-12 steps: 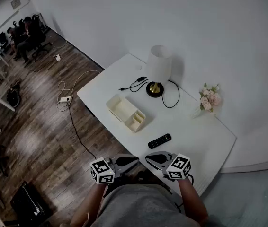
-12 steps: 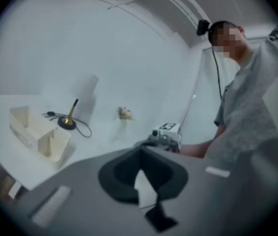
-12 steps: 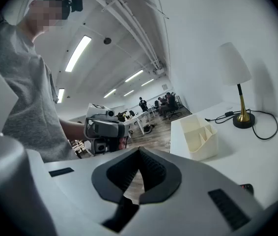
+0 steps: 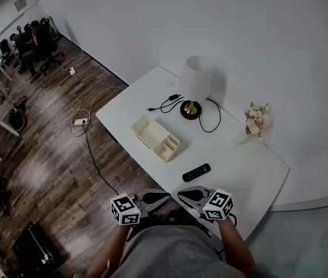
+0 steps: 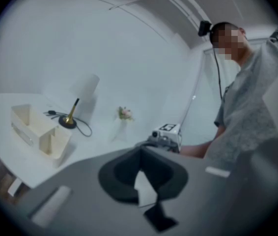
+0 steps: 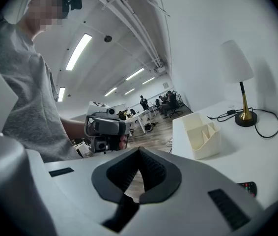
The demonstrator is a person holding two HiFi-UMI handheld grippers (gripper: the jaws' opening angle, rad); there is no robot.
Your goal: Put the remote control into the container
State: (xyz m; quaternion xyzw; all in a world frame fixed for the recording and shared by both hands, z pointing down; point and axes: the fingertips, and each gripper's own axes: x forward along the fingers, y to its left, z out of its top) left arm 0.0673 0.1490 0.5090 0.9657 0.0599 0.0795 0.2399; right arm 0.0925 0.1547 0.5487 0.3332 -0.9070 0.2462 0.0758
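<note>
A black remote control point(image 4: 196, 172) lies on the white table point(image 4: 251, 172), near its front edge; its tip shows at the lower right of the right gripper view point(image 6: 247, 187). The cream container point(image 4: 155, 138) with several compartments stands to its left, also seen in the left gripper view point(image 5: 40, 132) and the right gripper view point(image 6: 201, 134). My left gripper point(image 4: 163, 197) and right gripper point(image 4: 182, 194) are held close to my body, just short of the table's front edge, tips facing each other. Both are shut with nothing between the jaws point(image 5: 140, 154) point(image 6: 139, 154).
A white-shaded lamp point(image 4: 194, 86) with a brass base and black cable stands at the table's back. A small vase of pink flowers point(image 4: 255, 120) sits at the right by the wall. Cables lie on the wooden floor point(image 4: 48, 155) to the left; people sit at desks far off.
</note>
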